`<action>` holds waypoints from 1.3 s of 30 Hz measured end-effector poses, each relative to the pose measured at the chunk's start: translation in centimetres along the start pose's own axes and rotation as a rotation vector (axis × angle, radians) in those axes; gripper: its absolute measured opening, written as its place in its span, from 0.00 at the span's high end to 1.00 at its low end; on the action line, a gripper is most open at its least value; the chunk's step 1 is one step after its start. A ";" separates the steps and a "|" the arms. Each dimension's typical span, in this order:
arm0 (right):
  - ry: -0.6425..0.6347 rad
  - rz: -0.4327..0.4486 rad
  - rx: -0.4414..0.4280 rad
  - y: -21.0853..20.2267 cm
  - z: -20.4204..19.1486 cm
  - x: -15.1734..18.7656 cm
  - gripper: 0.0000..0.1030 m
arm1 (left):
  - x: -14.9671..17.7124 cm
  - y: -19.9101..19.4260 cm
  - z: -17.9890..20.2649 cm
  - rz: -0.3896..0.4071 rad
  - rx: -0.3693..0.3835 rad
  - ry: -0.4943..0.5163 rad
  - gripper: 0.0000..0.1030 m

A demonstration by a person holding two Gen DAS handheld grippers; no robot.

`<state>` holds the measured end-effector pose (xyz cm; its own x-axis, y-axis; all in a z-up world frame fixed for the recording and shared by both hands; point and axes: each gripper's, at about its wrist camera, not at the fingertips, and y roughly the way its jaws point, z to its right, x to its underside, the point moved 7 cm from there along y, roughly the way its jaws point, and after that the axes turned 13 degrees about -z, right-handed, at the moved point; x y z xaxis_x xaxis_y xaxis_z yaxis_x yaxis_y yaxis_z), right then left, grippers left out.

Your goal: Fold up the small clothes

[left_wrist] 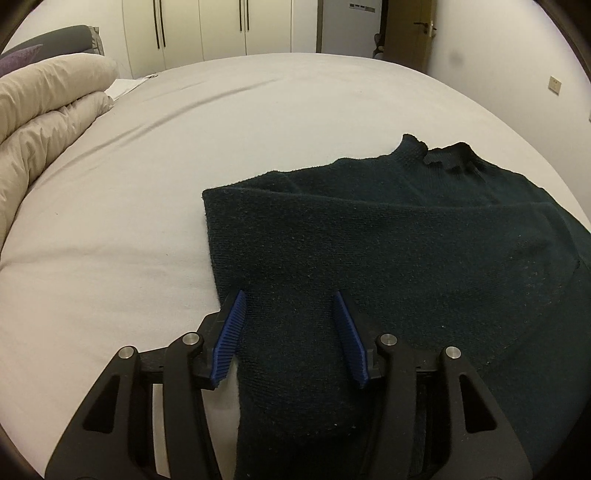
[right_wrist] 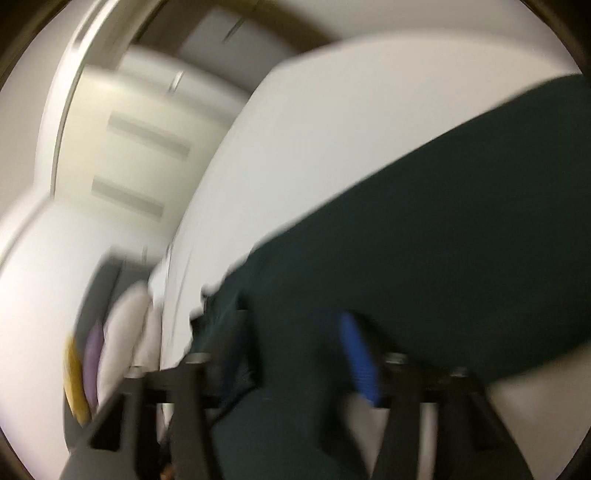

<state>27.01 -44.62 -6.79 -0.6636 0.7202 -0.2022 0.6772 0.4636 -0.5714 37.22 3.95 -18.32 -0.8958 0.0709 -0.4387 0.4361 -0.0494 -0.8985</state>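
Observation:
A dark green knit sweater [left_wrist: 388, 236] lies flat on the white bed sheet [left_wrist: 129, 221], its collar [left_wrist: 443, 155] at the far side and its left part folded in. My left gripper [left_wrist: 288, 299] hovers low over the sweater's near left part, open. The knit lies under and between its blue pads [left_wrist: 231, 332] without being pinched. The right wrist view is badly blurred. There the sweater [right_wrist: 443, 240] fills the right side, and my right gripper [right_wrist: 291, 325] has cloth lying between its wide-apart fingers. One blue pad [right_wrist: 360, 362] shows bare; the other finger is hidden by the knit.
A bunched beige duvet [left_wrist: 48, 122] lies at the bed's left with pillows [right_wrist: 110, 350] behind it. White wardrobe doors [left_wrist: 221, 29] and a brown door [left_wrist: 410, 29] stand beyond the bed. Bare sheet spreads left of and beyond the sweater.

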 end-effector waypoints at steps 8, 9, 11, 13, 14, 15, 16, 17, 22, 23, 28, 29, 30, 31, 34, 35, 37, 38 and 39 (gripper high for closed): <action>0.341 0.213 -0.136 -13.3 11.4 1.0 0.35 | 0.0 0.3 -2.1 -0.052 -0.040 -0.131 0.03; 0.355 0.215 -0.155 -13.6 11.8 1.0 0.35 | 0.0 0.4 -2.3 -0.056 -0.016 -0.146 0.02; 0.361 0.216 -0.128 -13.3 11.5 0.9 0.34 | 0.1 0.4 -2.3 -0.055 -0.008 -0.146 0.02; 0.367 0.217 -0.106 -12.5 11.0 0.4 0.32 | 0.1 0.3 -2.2 -0.053 -0.020 -0.141 0.02; 0.378 0.215 -0.097 -12.0 10.8 0.1 0.32 | 0.1 0.3 -2.2 -0.050 -0.022 -0.142 0.02; 0.389 0.214 -0.083 -11.6 10.7 -0.2 0.32 | 0.2 0.2 -2.2 -0.047 -0.022 -0.144 0.02; 0.405 0.216 -0.069 -11.1 10.3 -0.1 0.32 | 0.2 0.1 -2.2 -0.044 -0.018 -0.147 0.02; 0.420 0.218 -0.058 -10.9 10.2 -0.5 0.32 | 0.2 -0.1 -2.2 -0.041 -0.012 -0.154 0.02; 0.508 0.280 -0.057 -10.9 10.9 -2.7 0.32 | 0.0 -2.2 -2.9 0.024 0.005 -0.188 0.03; 0.523 0.310 -0.066 -11.0 11.1 -3.1 0.32 | -0.1 -2.7 -3.0 0.040 0.005 -0.193 0.03; 0.551 0.435 -0.081 -11.7 11.6 -4.1 0.32 | -1.3 -6.6 -2.6 0.151 0.032 -0.188 0.03; 0.539 0.461 -0.067 -11.8 11.6 -4.7 0.32 | -1.6 -7.5 -2.4 0.173 0.045 -0.184 0.03; 0.526 0.476 -0.056 -11.9 11.6 -5.0 0.32 | -1.9 -8.1 -2.2 0.189 0.056 -0.180 0.03; 0.509 0.487 -0.042 -11.8 11.5 -5.4 0.32 | -2.2 -8.9 -1.9 0.208 0.073 -0.175 0.03; 0.457 0.480 0.010 -11.3 11.4 -6.7 0.52 | -2.9 -9.9 -1.6 0.214 0.119 -0.179 0.03; 0.451 0.447 0.015 -10.3 11.3 -7.2 0.72 | -3.0 -9.9 -1.6 0.208 0.137 -0.186 0.03; 0.466 0.419 0.028 -10.0 11.6 -7.2 0.84 | -2.9 -10.0 -1.6 0.202 0.169 -0.193 0.03; 0.460 0.422 0.045 -10.1 11.5 -7.3 0.85 | -2.8 -10.1 -1.7 0.198 0.187 -0.197 0.03; 0.430 0.421 0.067 -9.9 10.4 -7.4 0.86 | -2.6 -10.1 -1.9 0.196 0.200 -0.202 0.03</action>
<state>21.93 -59.94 -7.86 -0.1455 0.9852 -0.0902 0.8231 0.0700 -0.5636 35.33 6.12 -8.16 -0.8041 -0.1572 -0.5733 0.5942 -0.2380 -0.7683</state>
